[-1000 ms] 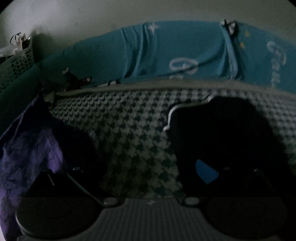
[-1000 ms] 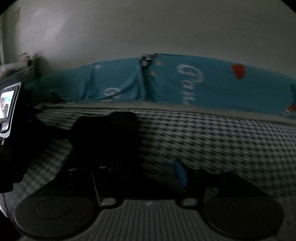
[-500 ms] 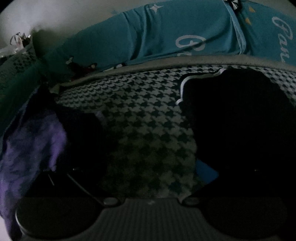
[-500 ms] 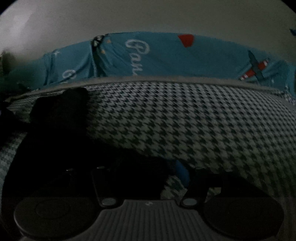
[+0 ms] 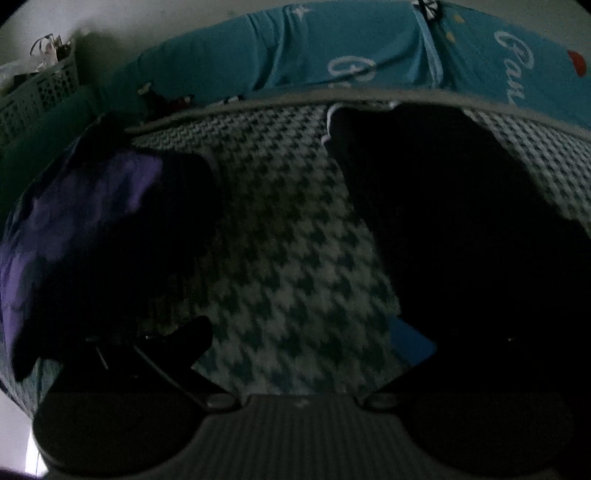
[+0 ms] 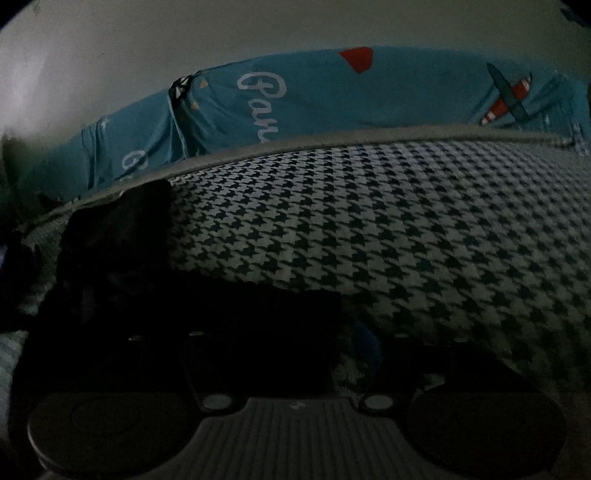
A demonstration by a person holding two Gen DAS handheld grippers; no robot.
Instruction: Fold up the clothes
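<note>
Hovering over houndstooth cover [image 6: 406, 221] | right gripper [image 6: 295, 354] nearest black garment [image 6: 155, 288], lying left, long axis running away | jaws just widening, empty | left gripper [image 5: 299, 343] unclenched

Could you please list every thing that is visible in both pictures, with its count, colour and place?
houndstooth cover: one, black and white, spread over the bed.
black garment: one, lying on the cover.
purple garment: one, at the left edge.
blue sheet: one, turquoise with white writing, behind the cover.
basket: one, pale, far left.
wall: pale, at the back.
left gripper: one, dark, jaws apart over the cover.
right gripper: one, dark, jaws apart, just opening, over the black garment's edge.
</note>
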